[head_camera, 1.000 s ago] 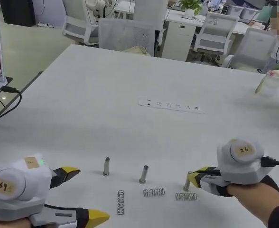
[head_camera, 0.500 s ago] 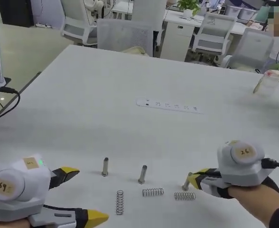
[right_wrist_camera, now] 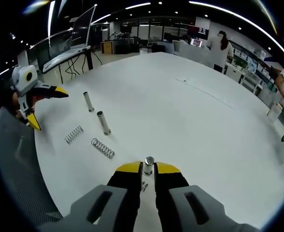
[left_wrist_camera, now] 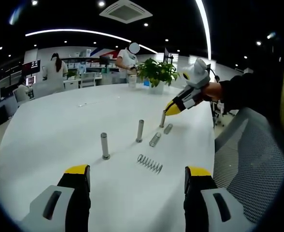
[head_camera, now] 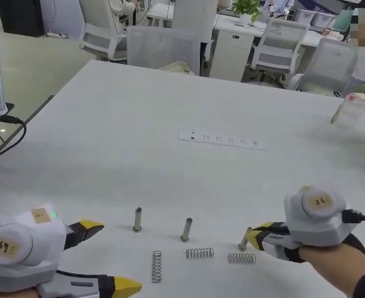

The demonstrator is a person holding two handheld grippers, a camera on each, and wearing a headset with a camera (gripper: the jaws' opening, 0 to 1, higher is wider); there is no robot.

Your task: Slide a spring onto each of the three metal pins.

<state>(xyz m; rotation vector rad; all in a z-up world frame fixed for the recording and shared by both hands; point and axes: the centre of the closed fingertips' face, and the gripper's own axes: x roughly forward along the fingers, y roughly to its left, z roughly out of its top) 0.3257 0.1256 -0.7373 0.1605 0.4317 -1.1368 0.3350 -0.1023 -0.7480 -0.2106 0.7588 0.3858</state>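
Three upright metal pins stand in a row near the table's front: left pin (head_camera: 137, 219), middle pin (head_camera: 186, 229), right pin (head_camera: 245, 238). In front of them lie three loose springs: (head_camera: 156, 266), (head_camera: 199, 252), (head_camera: 241, 257). My right gripper (head_camera: 257, 235) is shut on the right pin; in the right gripper view the pin's top (right_wrist_camera: 149, 164) sits between the yellow tips of that gripper (right_wrist_camera: 148, 169). My left gripper (head_camera: 108, 256) stands open at the front left, short of the left pin (left_wrist_camera: 105, 145) and the nearest spring (left_wrist_camera: 149, 163), with nothing between its fingers.
A white power strip (head_camera: 221, 139) lies mid-table. A laptop and its cable (head_camera: 9, 133) sit at the left edge. A plastic bottle (head_camera: 349, 106) and a plant stand at the far right. Office chairs (head_camera: 159, 46) line the far side.
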